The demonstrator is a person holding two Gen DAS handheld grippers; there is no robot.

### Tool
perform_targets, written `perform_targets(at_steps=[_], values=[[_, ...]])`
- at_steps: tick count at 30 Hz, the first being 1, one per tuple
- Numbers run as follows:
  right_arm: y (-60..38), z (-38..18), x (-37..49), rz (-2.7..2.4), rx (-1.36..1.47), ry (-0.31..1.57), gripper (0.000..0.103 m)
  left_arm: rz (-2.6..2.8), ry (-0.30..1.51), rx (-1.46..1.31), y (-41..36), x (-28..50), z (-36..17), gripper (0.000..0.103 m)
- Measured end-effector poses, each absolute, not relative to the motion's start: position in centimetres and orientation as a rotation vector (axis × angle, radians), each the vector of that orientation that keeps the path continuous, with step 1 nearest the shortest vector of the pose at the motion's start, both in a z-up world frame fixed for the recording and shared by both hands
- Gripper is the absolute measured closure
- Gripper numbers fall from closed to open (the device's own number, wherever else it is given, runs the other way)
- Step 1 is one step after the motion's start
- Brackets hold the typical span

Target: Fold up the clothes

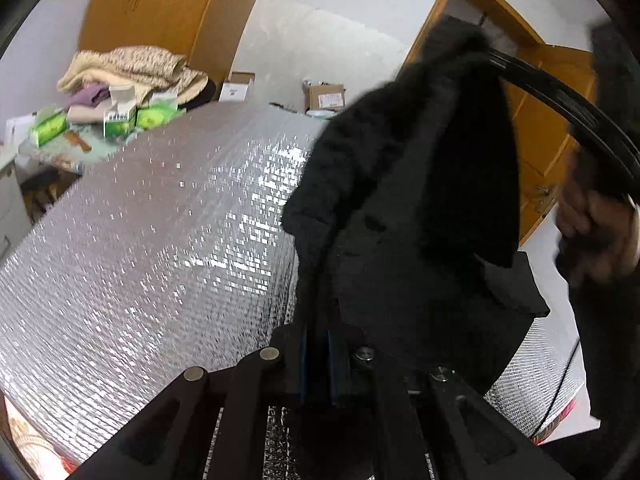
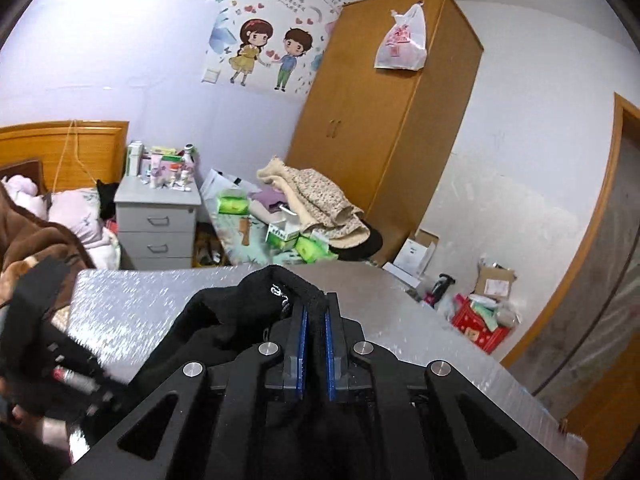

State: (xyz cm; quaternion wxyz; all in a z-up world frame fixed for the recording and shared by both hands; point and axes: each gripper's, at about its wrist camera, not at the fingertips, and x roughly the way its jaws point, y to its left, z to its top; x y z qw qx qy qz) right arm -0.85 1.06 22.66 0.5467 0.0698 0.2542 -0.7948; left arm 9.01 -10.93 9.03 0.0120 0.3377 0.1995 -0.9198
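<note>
A black fuzzy garment (image 1: pixel 400 200) hangs lifted above the silver foil-covered table (image 1: pixel 140 240). My left gripper (image 1: pixel 316 360) is shut on its lower edge, with the cloth pinched between the blue pads. In the right wrist view, my right gripper (image 2: pixel 317 332) is shut on another edge of the same black garment (image 2: pixel 240 308), near a small white label. A hand (image 1: pixel 592 232) and a black cable show at the right of the left wrist view. The left gripper appears blurred at the far left of the right wrist view, over the table (image 2: pixel 420 320).
Beyond the table's far edge lie a pile of beige clothes (image 2: pixel 320 200) and green tissue packs (image 2: pixel 232 204). A wooden wardrobe (image 2: pixel 380 120), a grey nightstand (image 2: pixel 160 220), a bed (image 2: pixel 40 220), cardboard boxes and a red basket (image 2: pixel 480 324) stand around. A wooden door (image 1: pixel 540 120) is at the right.
</note>
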Motion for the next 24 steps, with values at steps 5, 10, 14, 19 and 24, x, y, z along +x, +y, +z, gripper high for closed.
perform_targets(at_steps=[5,10,14,19,24], values=[[-4.8,22.3,-2.8,-1.904,0.247,0.558,0.096,-2.819,0.573,1.005,-13.4,7.6,10.2,0.095],[-10.9,17.3,-6.9,-1.846,0.575,0.648,0.093,-2.640,0.652,1.166,-17.2,3.9,6.1,0.090],[-10.7,14.2,-9.8,-1.843,0.766,0.599,0.080,-2.642,0.686,1.092,-17.5,5.0,6.7,0.090],[-6.6,15.7,-10.2,-1.850,0.726,0.501,0.078,-2.642,0.706,0.964,-17.6,7.3,8.4,0.090],[-3.4,15.0,-9.0,-1.751,0.724,0.524,0.061,-2.650,0.765,0.907,-16.7,10.3,8.9,0.086]])
